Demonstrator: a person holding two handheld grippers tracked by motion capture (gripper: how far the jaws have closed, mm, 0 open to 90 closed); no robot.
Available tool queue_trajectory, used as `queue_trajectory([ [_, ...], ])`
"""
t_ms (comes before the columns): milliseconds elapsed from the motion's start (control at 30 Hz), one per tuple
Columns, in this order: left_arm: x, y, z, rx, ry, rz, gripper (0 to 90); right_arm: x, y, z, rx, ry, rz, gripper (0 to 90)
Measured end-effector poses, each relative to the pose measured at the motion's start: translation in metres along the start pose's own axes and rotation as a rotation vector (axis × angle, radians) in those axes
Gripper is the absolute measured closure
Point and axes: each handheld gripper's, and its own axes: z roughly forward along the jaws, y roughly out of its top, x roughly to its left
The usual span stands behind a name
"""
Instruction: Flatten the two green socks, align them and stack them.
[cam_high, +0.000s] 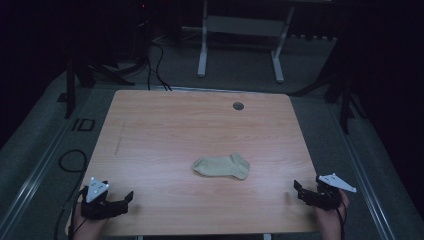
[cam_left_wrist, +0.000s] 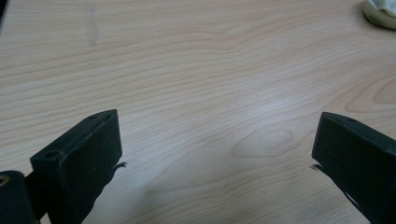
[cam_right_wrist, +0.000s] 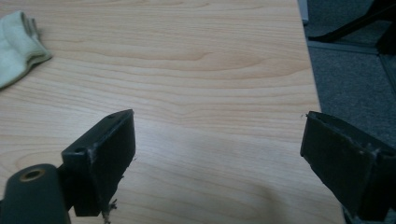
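Left gripper (cam_high: 125, 199) low over the near left corner of the table (cam_high: 165, 125), jaws spread wide, nothing between them but bare wood. Its grey three-cornered plate sits on top; the person's left hand (cam_high: 89, 227) grips it from below.

Right gripper (cam_high: 298, 189) at the near right edge, jaws likewise spread wide and holding nothing. In the right gripper view the right jaw hangs out past the table's edge, over grey carpet (cam_right_wrist: 350, 79).

Sock (cam_high: 222, 166), pale green, lies flat on the wood ahead of and between the 2 grippers, well apart from both, slightly nearer the right one. In the left gripper view it sits far ahead to the right; in the right gripper view, far ahead to the left.

Beyond the sock: a dark round grommet (cam_high: 238, 106) near the table's far edge. Farther: grey floor, black cables (cam_high: 159, 65), 2 white frame legs (cam_high: 202, 50), dark surroundings.
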Motion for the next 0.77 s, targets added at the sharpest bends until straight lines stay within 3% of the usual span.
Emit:
queue_trajectory([
  [200,0.014,-0.005,-0.007,-0.005,0.051,-0.044,1.8,-0.002,-0.002,-0.001,0.004,-0.010,0.015,10.3],
  [500,0.023,-0.008,-0.014,-0.037,0.136,-0.056,1.8,-0.013,-0.004,-0.002,-0.011,-0.055,0.050,10.3],
  [767,0.024,-0.011,-0.014,-0.054,0.133,-0.085,1.8,-0.014,-0.005,0.000,-0.013,-0.058,0.038,10.3],
])
